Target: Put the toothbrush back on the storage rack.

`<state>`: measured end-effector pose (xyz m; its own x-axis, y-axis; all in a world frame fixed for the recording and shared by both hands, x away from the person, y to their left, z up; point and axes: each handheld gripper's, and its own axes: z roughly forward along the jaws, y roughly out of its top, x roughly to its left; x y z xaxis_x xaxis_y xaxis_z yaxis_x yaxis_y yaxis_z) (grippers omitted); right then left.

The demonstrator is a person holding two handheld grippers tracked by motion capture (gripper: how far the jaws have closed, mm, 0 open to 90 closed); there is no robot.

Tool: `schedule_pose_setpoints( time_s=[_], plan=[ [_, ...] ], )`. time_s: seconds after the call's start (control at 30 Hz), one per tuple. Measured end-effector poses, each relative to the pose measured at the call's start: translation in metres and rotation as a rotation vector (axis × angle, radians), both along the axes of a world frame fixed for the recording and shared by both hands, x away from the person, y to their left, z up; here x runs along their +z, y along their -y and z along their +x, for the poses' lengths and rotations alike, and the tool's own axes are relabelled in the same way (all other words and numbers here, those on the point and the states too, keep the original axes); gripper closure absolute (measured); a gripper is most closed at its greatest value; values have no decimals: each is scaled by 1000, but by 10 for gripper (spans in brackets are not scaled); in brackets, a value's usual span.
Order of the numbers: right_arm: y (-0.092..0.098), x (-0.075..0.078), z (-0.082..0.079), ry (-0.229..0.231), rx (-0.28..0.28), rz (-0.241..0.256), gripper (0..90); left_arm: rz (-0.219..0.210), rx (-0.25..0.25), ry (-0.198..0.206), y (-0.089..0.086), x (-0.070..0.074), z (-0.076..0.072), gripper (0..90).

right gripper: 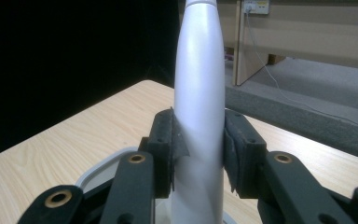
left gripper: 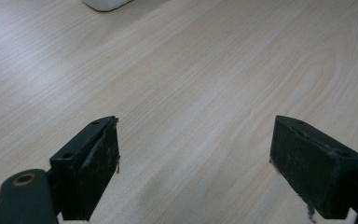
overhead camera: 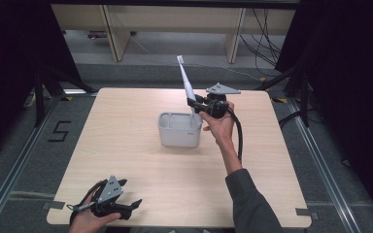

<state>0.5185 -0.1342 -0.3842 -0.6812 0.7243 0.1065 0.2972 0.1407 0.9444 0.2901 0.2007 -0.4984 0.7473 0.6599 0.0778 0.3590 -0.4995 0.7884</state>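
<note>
Right gripper grips toothbrush above white container

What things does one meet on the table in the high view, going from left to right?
Left gripper → white container → right gripper, shut on the white toothbrush that rises from the container.

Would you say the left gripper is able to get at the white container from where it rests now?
Probably yes: the left gripper is open, and bare table lies between it and the white container.
</note>
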Motion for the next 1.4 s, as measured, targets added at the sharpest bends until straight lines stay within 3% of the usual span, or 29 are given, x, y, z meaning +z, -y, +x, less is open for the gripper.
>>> schedule_pose_setpoints(
  time_s=[0.1, 0.2, 0.4, 0.53, 0.6, 0.73, 0.77, 0.83, 0.87, 1.07, 1.27, 1.4],
  plan=[
    [-2, -4, 2, -16, -11, 24, 668, -2, 3, 3, 0, 0, 0, 151],
    [-3, -4, 2, -3, -14, 20, 668, -3, 3, 2, 0, 0, 0, 151],
    [-6, -8, 4, -23, -18, 34, 667, 1, 2, 0, 0, 0, 0, 151],
    [-7, -11, 6, 3, -18, 29, 667, 0, 1, -1, 0, 0, 0, 151],
    [-8, -12, 5, -25, -25, 39, 667, 0, 1, -1, 0, 0, 0, 151],
    [-6, -17, 7, 12, -29, 27, 667, 0, 1, 0, 0, 0, 0, 151],
    [-7, -19, 6, -16, -25, 51, 667, 0, 1, 0, 0, 0, 0, 151],
    [-7, -22, 6, -24, -30, 53, 667, -1, 0, 0, 0, 0, 0, 151],
    [-6, -24, 7, -9, -28, 46, 667, -1, -2, -2, 0, 0, 0, 151],
    [-5, -28, 5, -26, -27, 49, 666, -1, 1, -1, 0, 0, 0, 151],
    [-2, -30, 4, 1, -9, 40, 665, -2, -2, -2, 0, 0, 0, 151],
    [0, -32, 3, -5, -30, 66, 665, -2, -2, -3, 0, 0, 0, 151]
  ],
)
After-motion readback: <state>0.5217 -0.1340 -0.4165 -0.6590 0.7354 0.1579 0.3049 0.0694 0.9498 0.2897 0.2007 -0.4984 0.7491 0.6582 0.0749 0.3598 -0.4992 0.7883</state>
